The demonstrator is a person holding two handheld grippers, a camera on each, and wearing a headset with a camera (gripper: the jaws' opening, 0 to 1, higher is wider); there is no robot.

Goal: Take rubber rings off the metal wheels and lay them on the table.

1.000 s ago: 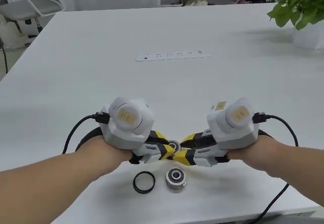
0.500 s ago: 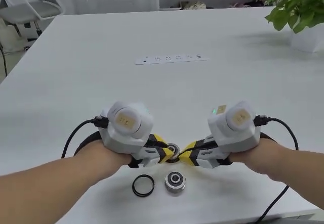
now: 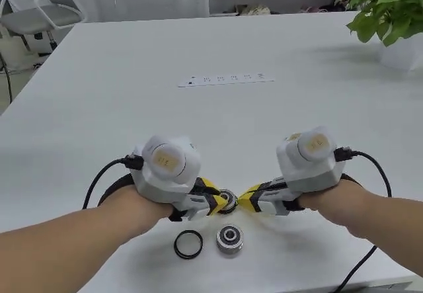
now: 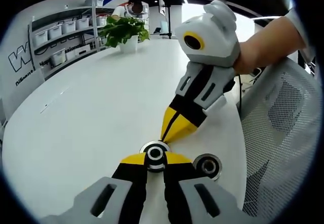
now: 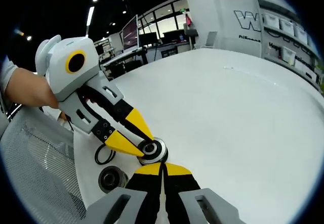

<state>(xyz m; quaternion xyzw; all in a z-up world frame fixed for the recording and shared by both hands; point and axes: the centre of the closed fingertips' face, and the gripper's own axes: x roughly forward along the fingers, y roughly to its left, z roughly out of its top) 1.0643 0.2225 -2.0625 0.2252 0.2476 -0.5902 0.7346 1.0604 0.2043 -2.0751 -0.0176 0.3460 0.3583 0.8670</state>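
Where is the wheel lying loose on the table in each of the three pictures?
Head view: loose wheel bottom centre, right of the black ring.
Left gripper view: loose wheel lower right of centre.
Right gripper view: loose wheel lower left.
Shared landmark: the held wheel, close beside it in all three.

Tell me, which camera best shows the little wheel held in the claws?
The left gripper view: the wheel faces it squarely, gripped by the left claw. The head view shows it small, from above; in the right gripper view, the left claw partly covers it.
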